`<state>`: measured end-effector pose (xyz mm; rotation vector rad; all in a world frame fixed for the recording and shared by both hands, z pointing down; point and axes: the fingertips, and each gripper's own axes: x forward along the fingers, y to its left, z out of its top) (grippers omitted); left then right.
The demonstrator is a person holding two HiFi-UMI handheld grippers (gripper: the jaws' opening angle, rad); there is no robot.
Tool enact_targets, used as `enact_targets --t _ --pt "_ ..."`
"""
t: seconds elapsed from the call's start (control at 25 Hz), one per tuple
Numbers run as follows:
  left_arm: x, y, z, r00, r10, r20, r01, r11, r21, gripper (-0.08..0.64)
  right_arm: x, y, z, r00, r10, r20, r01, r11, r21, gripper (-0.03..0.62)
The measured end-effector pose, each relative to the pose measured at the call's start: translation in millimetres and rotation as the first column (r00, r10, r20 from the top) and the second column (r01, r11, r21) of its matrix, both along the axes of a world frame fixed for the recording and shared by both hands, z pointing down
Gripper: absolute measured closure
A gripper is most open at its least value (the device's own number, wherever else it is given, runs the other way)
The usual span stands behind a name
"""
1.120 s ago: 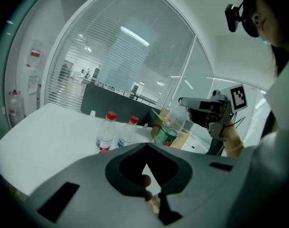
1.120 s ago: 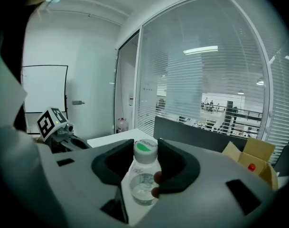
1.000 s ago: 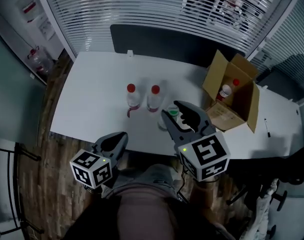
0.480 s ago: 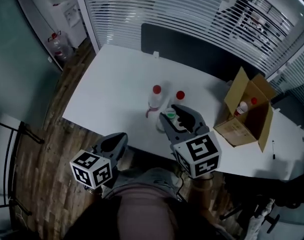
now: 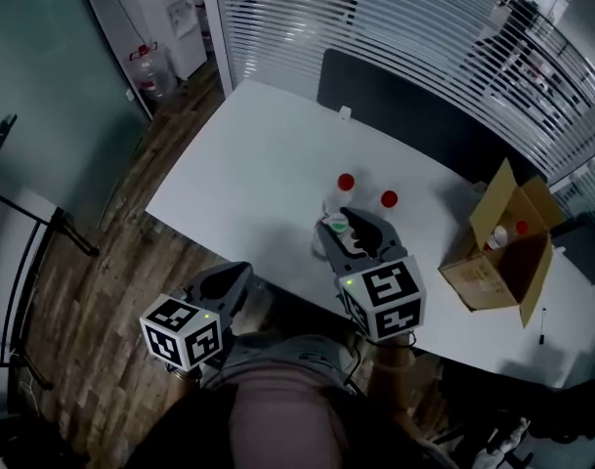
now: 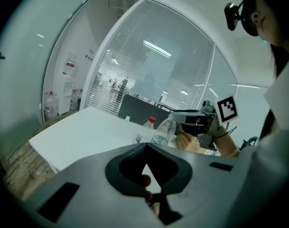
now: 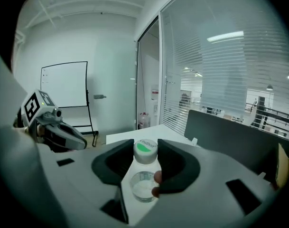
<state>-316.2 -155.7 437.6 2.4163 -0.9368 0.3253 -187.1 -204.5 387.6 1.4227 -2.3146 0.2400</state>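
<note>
Jaws of the right gripper clamp the green-capped bottle below its cap, over the white table, near two red-capped bottles. Slick plastic could slip; a swing might topple those. Left gripper looks closed, seemingly empty.

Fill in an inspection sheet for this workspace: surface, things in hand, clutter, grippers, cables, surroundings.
Surface: white table on a wooden floor.
Job's things: green-capped bottle, upright between the right gripper's jaws.
Clutter: two red-capped bottles standing on the table; open cardboard box with a third bottle inside; pen.
Grippers: right gripper shut on the green-capped bottle; left gripper shut, empty, off the table's near edge.
Cables: thin wire under the right gripper's cube.
Surroundings: glass wall with blinds, dark panel, water jugs, whiteboard.
</note>
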Motion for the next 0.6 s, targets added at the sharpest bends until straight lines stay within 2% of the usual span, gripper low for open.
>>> enact_targets --t 0.32,0.6 --pt "-30 3 3 0.998 -0.065 0.015 0.066 0.998 -0.004 0.552 -28 -9 30 0.998 -0.067 -0.017 0.066 0.997 -0.038 0.423" --pt "-37 7 6 0.996 -0.085 0.025 0.085 0.996 -0.010 0.551 -33 -12 49 0.996 -0.082 -0.031 0.079 0.995 -0.068 0.423"
